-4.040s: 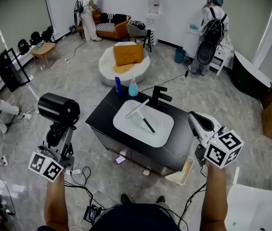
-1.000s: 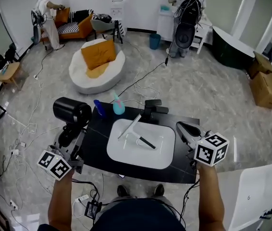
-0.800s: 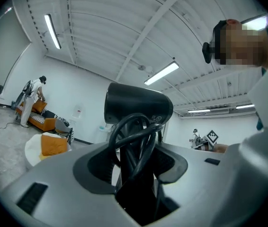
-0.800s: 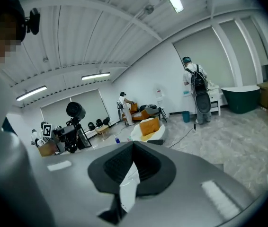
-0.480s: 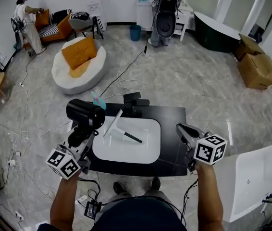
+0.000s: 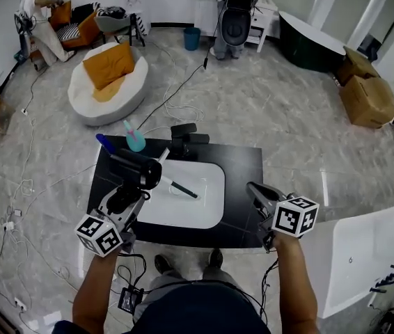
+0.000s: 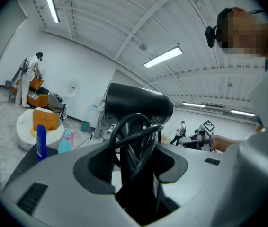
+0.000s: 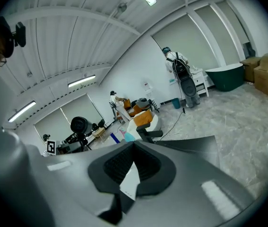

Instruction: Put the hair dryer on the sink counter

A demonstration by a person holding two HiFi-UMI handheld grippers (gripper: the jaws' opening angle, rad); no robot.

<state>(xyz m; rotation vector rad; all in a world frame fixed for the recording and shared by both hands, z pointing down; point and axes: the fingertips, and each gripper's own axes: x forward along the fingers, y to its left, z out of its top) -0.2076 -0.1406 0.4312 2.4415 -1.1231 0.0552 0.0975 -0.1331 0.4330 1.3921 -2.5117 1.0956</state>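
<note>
A black hair dryer (image 6: 138, 170) with its cord looped round the handle sits in my left gripper (image 6: 123, 202), which is shut on the handle. It hangs over the left part of the black sink counter (image 6: 242, 160), at the left rim of the white basin (image 6: 193, 207). In the left gripper view the hair dryer (image 7: 138, 105) rises upright between the jaws. My right gripper (image 6: 254, 190) hovers over the counter's right front part, shut and holding nothing. The right gripper view shows the hair dryer (image 8: 79, 124) far off at the left.
A black faucet (image 6: 184, 140) stands behind the basin. A blue bottle (image 6: 106, 143) and a teal bottle (image 6: 135, 140) stand at the counter's back left corner. A white stick and a dark tool lie in the basin. Cables trail on the floor; a white tub (image 6: 364, 256) is at the right.
The left gripper has carried the hair dryer to the right and lower, from beside the counter to over its left part. The right gripper stays at the counter's right side.
</note>
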